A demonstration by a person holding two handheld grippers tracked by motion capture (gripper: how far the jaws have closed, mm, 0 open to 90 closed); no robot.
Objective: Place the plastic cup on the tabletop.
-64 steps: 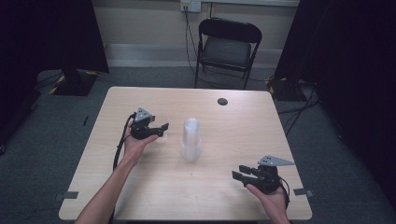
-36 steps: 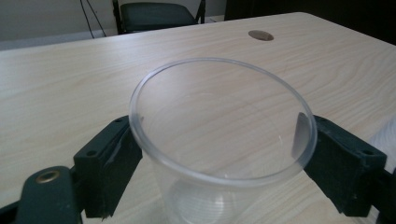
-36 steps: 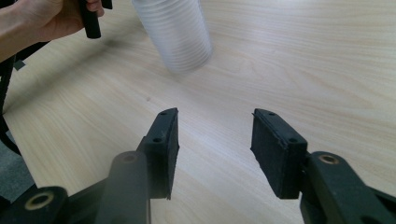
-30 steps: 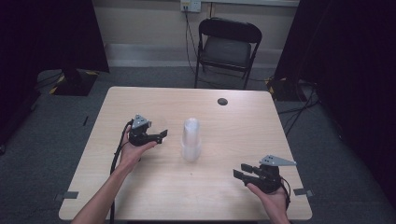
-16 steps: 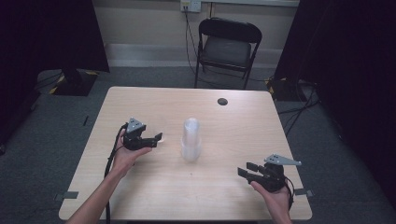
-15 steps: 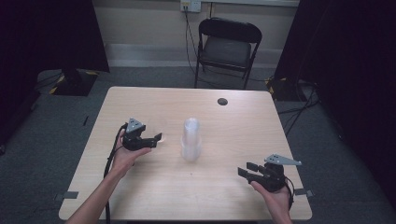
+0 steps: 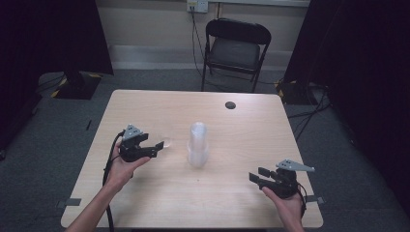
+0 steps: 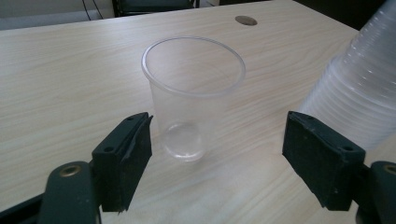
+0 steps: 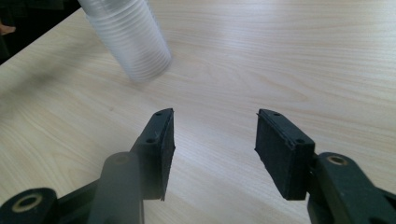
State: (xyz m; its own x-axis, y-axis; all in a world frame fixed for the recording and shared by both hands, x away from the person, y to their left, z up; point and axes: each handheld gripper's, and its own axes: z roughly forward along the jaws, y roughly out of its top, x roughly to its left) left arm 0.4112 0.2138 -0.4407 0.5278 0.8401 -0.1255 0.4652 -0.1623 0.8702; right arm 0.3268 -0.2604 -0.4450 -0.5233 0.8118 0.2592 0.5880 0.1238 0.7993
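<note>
A single clear plastic cup (image 8: 194, 93) stands upright on the wooden table (image 7: 241, 125), seen small in the high view as the cup (image 7: 167, 141). My left gripper (image 7: 159, 145) sits just short of it, left of a tall stack of clear cups (image 7: 198, 145). Its jaws have just been closing and stand open (image 8: 219, 126), with the cup just beyond their tips and untouched. The stack (image 8: 364, 88) rises at the right of that view. My right gripper (image 7: 254, 175) rests open near the front right edge; its jaws (image 9: 215, 116) hold nothing and point toward the stack (image 9: 130, 37).
A small dark round disc (image 7: 230, 105) lies near the table's far edge. A black folding chair (image 7: 237, 43) stands behind the table. A black cable (image 7: 109, 164) trails from the left gripper over the front left of the table.
My left gripper has drawn back leftward and toward the person, away from the stack, and the single cup now stands free ahead of its tips. The right gripper has barely shifted.
</note>
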